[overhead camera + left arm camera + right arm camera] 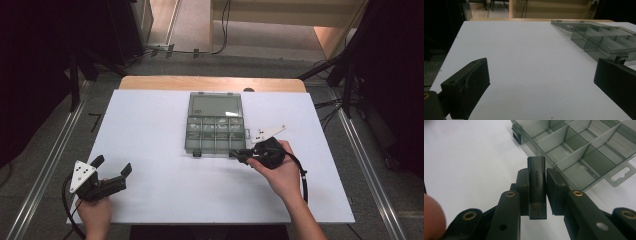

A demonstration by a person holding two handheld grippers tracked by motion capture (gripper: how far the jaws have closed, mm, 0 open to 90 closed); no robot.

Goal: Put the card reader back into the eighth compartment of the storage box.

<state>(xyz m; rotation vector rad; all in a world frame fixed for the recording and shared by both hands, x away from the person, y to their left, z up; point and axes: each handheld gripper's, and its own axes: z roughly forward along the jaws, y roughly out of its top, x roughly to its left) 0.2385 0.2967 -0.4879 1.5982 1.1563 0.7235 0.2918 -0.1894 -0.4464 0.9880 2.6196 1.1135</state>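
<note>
My right gripper [536, 187] squeezes a small black stick [537, 186] between its two jaws. The stick says UGREEN on its side and has a see-through cap at one end. It is just beside the near edge of my clear grey box [215, 125]. The box lies open and flat on the white table, with many little rooms inside.

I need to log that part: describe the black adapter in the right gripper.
The adapter is a small, slim black plastic block with rounded edges, "UGREEN" printed along its face and a translucent smoky cap at the near end. The right gripper clamps it by its two sides, its far end pointing toward the near edge of the open grey organizer box. It hangs above the white table.
</note>
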